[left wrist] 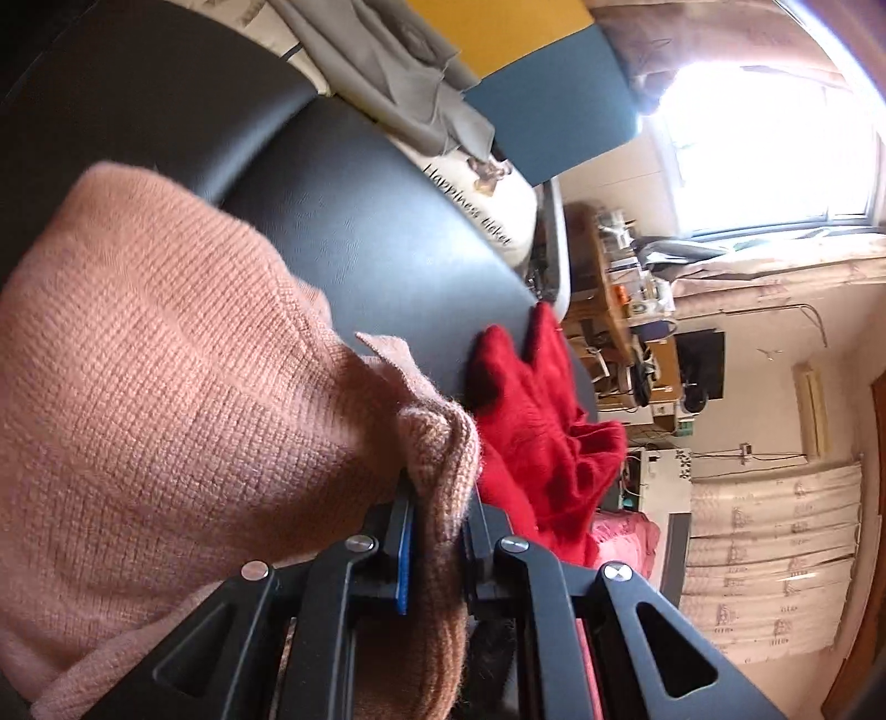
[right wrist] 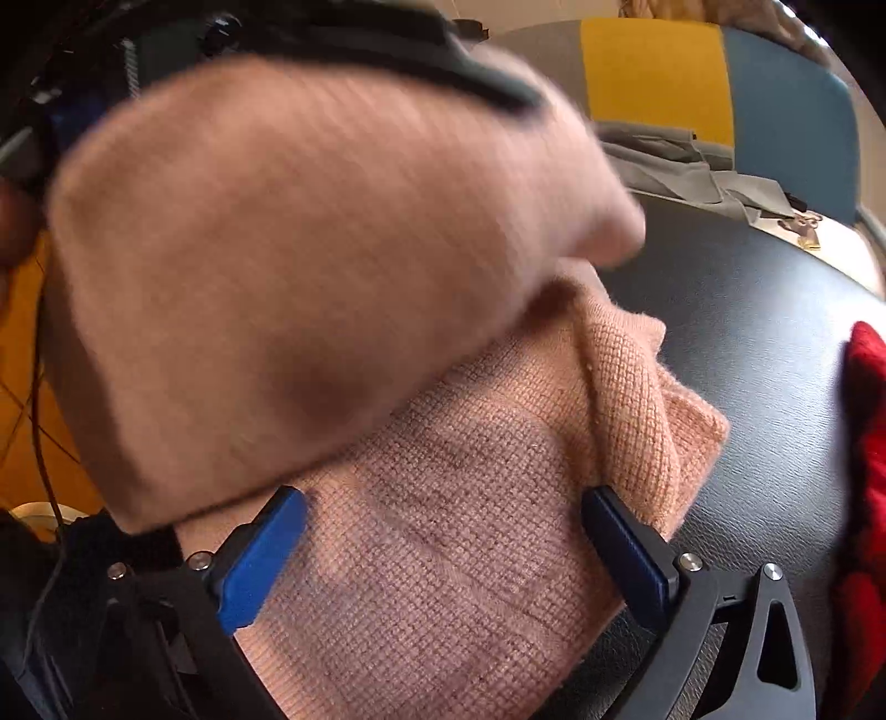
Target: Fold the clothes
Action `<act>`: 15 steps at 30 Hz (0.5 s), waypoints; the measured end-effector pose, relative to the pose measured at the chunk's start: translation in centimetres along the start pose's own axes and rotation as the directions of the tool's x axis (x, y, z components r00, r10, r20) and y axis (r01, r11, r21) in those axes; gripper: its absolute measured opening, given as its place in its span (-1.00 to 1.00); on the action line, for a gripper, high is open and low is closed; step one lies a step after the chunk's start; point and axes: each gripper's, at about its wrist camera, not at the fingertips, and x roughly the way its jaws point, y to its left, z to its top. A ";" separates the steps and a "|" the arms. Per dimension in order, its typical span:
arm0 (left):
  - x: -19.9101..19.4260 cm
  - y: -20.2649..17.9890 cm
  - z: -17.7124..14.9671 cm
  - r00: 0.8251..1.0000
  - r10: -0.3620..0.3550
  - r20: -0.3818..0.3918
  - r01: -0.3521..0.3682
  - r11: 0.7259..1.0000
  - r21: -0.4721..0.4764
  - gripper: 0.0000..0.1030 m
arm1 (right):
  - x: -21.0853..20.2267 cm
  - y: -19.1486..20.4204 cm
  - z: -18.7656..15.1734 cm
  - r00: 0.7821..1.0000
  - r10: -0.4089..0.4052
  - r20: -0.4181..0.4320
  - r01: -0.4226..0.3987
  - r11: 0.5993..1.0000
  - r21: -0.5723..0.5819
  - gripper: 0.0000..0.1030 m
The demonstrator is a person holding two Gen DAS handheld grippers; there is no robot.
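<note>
A peach-pink knitted sweater (left wrist: 166, 387) lies on the black table (left wrist: 376, 232). My left gripper (left wrist: 437, 498) is shut on a bunched fold of this sweater, which is pinched between its blue pads. In the right wrist view the lifted part of the sweater (right wrist: 310, 266) swings blurred across the upper left, carried by the other gripper (right wrist: 387, 50) above it. A flat folded part (right wrist: 454, 526) lies on the table under my right gripper (right wrist: 443, 526), whose jaws stand wide open over the knit without pressing it. A red fuzzy garment (left wrist: 537, 421) lies just beyond the sweater.
A grey garment (left wrist: 387, 83) lies at the table's far side, next to a white cushion with lettering (left wrist: 487, 210). Behind stand yellow and blue panels (right wrist: 720, 94). The red garment (right wrist: 869, 443) sits at the right edge. Cluttered shelves and a bright window fill the background.
</note>
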 end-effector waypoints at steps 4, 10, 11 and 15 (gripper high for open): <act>1.4 -0.1 -0.3 1.000 0.000 -0.019 0.000 1.000 0.002 -0.76 | -1.5 -0.3 -0.8 0.999 -0.033 0.012 0.033 0.999 0.011 0.88; 2.6 0.4 -0.9 0.994 -0.033 -0.102 0.028 0.999 -0.043 -0.72 | -3.8 -0.1 -2.8 0.998 -0.065 0.020 0.065 0.997 0.030 0.88; 2.3 0.2 -1.0 0.994 -0.033 -0.106 0.030 0.999 -0.030 -0.72 | -4.1 0.0 -3.2 0.997 -0.071 0.019 0.071 0.997 0.037 0.88; 1.2 -1.1 -1.3 0.990 -0.062 -0.124 0.064 0.998 0.009 -0.63 | -3.0 0.1 -3.3 0.997 -0.082 0.006 0.081 0.991 0.103 0.88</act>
